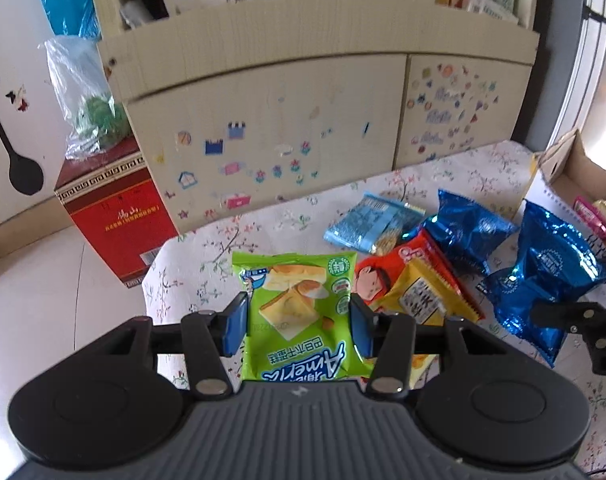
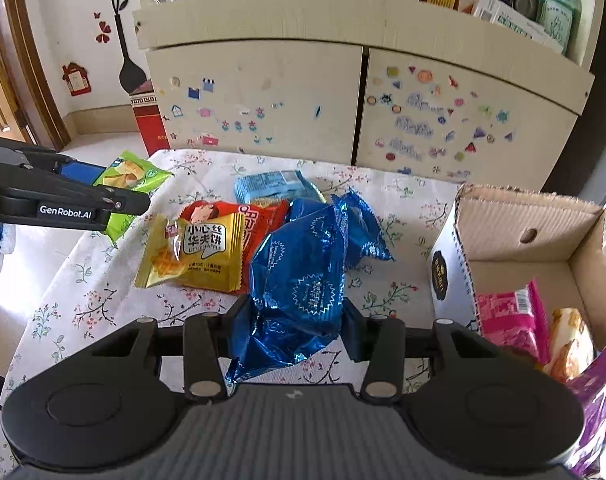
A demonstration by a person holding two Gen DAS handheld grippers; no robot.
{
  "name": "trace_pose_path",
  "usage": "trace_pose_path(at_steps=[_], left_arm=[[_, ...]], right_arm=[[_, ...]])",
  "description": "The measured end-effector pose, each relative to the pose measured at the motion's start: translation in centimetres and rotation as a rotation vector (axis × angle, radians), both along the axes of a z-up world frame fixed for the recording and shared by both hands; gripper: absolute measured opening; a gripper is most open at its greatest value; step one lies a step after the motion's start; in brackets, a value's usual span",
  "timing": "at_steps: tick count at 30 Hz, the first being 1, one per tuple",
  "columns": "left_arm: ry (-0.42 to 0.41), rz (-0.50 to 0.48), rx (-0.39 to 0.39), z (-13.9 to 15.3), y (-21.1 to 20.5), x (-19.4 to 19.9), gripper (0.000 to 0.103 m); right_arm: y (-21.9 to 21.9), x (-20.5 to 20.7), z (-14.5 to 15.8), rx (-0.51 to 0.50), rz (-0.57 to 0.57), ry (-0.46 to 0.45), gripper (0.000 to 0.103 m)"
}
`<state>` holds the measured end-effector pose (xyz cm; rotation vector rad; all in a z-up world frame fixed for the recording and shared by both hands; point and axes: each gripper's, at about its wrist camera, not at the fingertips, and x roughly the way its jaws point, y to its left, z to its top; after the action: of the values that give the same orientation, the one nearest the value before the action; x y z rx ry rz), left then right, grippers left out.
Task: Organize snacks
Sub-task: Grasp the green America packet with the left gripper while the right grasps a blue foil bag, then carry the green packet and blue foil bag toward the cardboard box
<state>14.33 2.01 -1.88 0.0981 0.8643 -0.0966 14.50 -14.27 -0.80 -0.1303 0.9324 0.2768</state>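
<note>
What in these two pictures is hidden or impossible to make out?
- Cardboard box, right wrist view: the pink packet and the rest of its contents are cut off by the claw body and the frame edge.
- Red packet: mostly covered by the yellow waffle packet.
- Green packet, left wrist view: its lower end is hidden behind the left claw.
- Shelf items above the cupboard: blurred and cropped.
</note>
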Motion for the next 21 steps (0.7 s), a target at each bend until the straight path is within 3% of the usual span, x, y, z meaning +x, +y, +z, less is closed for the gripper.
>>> trace_pose_path(at_steps=[21], left_arm=[[-0.069,-0.059,-0.052,2.4,-3.6,-0.3,0.051]], right_arm=[[-0.6,-0.3,1.6,-0.003,-0.032,-0.055,0.052]])
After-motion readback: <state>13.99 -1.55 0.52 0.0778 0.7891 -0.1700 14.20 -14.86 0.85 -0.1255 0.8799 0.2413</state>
